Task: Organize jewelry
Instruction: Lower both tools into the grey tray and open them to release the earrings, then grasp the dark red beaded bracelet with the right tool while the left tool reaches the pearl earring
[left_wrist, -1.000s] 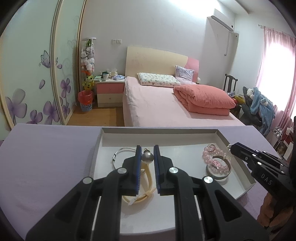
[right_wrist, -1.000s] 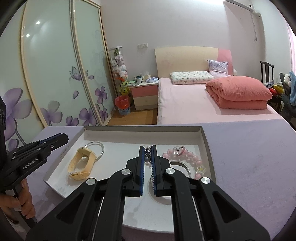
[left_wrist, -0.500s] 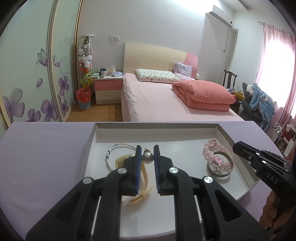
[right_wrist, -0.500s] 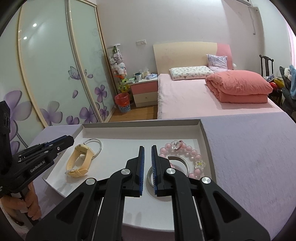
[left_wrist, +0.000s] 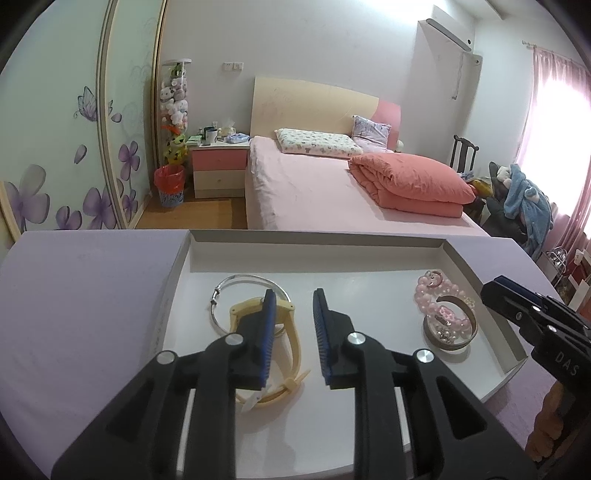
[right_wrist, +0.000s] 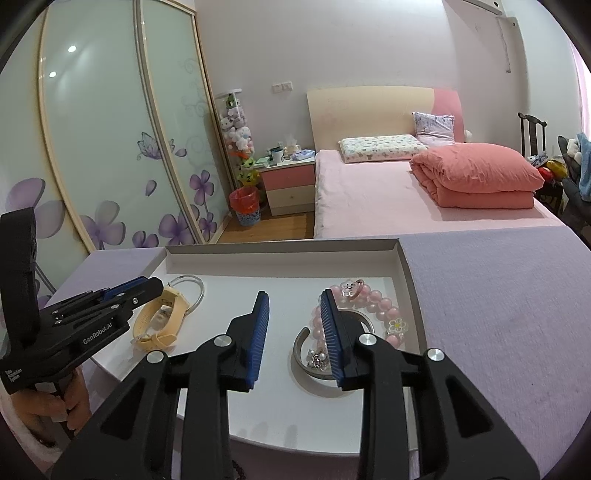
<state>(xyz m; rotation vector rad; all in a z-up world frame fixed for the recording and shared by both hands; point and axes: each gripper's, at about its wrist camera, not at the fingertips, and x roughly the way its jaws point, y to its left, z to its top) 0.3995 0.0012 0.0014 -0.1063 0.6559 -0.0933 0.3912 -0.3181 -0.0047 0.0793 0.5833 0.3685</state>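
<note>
Left wrist view: white shallow tray (left_wrist: 192, 254), card-like with low upright walls, set on a lilac cloth-covered desk (left_wrist: 81, 295), presumably so loose pieces stay corralled. Left tongs (left_wrist: 293, 304), black with ribbed blue pads, stand parted and empty above the tray floor; the left pad hides part of a pale yellow strap watch (left_wrist: 291, 339), soft and rubbery-looking, buckled into a loop. Touching it on the far side, a thin silver wire bangle (left_wrist: 236, 280), rigid and round with a small clasp. Right wrist view: right tongs (right_wrist: 293, 299) likewise spread and empty, hovering near the tray's right end. Just beside the right pad lies a pink bead bracelet (right_wrist: 380, 299), glossy round beads with a clear bear charm and a white flower charm, draped over an open metal cuff (right_wrist: 299, 343), smooth and grey. Inside the cuff rests a small cluster of pearl and crystal pieces (right_wrist: 316, 360), type too small to tell. Grouping reads as deliberate: strap and wire items left, beaded and small items right. All jewelry appears to sit in the tray already; the parted pads on both sides suggest nothing further is being carried.
</note>
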